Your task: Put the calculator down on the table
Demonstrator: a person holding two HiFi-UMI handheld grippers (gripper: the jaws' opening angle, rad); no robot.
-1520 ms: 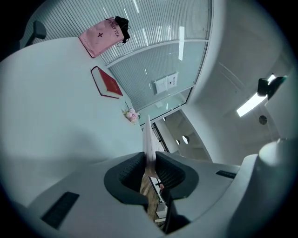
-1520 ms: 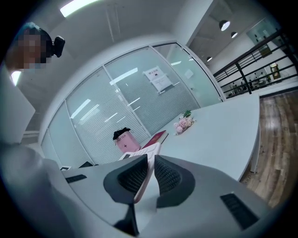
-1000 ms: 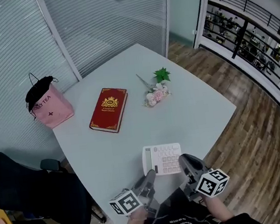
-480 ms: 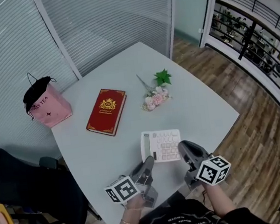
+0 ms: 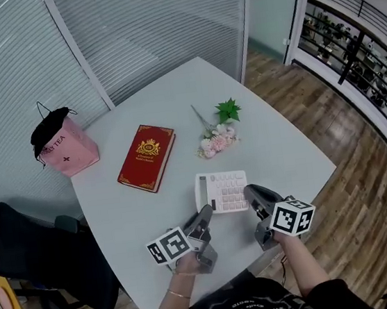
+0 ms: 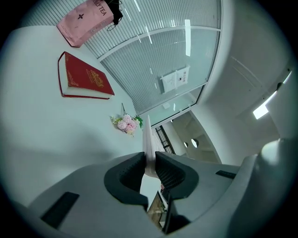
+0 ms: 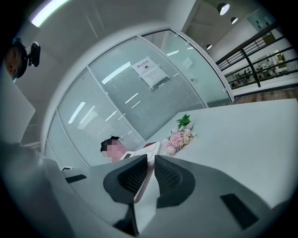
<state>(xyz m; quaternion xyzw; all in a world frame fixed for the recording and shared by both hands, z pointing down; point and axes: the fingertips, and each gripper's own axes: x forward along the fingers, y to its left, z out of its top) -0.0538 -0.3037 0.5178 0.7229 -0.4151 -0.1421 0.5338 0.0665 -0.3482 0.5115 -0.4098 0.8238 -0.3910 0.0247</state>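
The calculator is a flat, pale slab with rows of small square keys and a narrow display strip along its left end. It is held over the near part of the worktop, caught between both claws. I cannot tell whether its underside touches the surface.

The left claw stands narrow, clamped on the calculator's near left edge. In the left gripper view the thin white edge runs straight up between the two dark, ribbed pads, which press on it from both sides. The right claw is likewise narrow and pinches the calculator's right end. In the right gripper view the white slab slants out from between its grooved pads. Both claws are smooth grey moulded plastic, and each carries a cube with black-and-white square markers.

The worktop is matt, pale grey and roughly square with rounded corners. Farther back on it lies a red hardcover book with a gold emblem on its cover. To the book's right is a small bunch of pink flowers with a green sprig. A pink paper bag with a black drawstring top stands near the far left corner.

A black chair sits beside the worktop at the left, on a floor of wood planks.
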